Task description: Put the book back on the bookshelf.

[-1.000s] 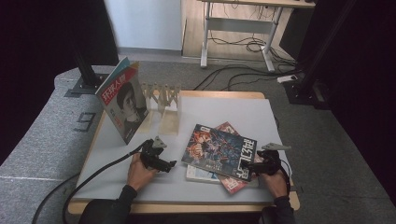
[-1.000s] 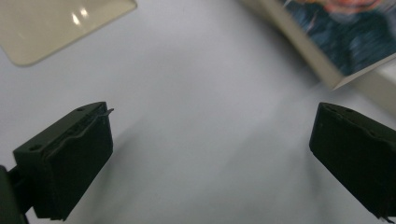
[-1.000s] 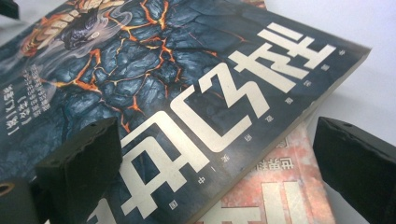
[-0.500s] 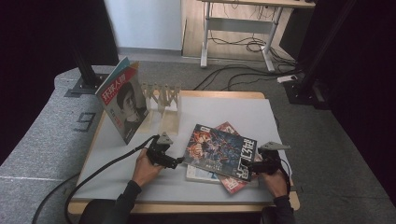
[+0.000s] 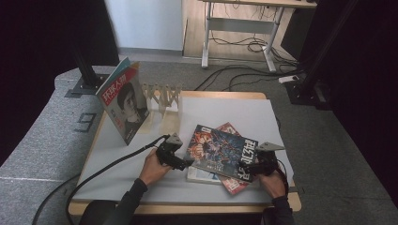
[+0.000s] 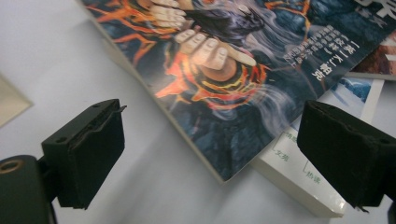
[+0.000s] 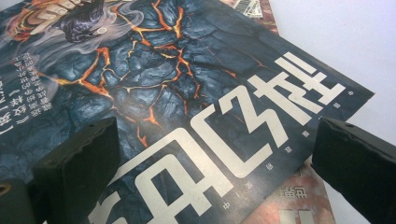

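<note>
Three magazines lie in a loose stack on the near part of the white table, with the dark lava-cover magazine on top, a red-cover magazine poking out beneath its near right corner and a white-cover magazine showing under its near left edge. At the stack's left side the left claw sits low at the top magazine's near left corner; in the left gripper view its two black pads stand wide apart, the corner of the lava-cover magazine lying between them with neither pad touching it, and the jaws have just been closing a little. At the stack's right side the right claw rests over the top magazine's near right corner; in the right gripper view its pads are also spread wide over the large pale lettering of the cover, gripping nothing. Farther back on the left of the table a portrait-cover magazine stands upright and slightly fanned, just beside a pale slotted rack.
</note>
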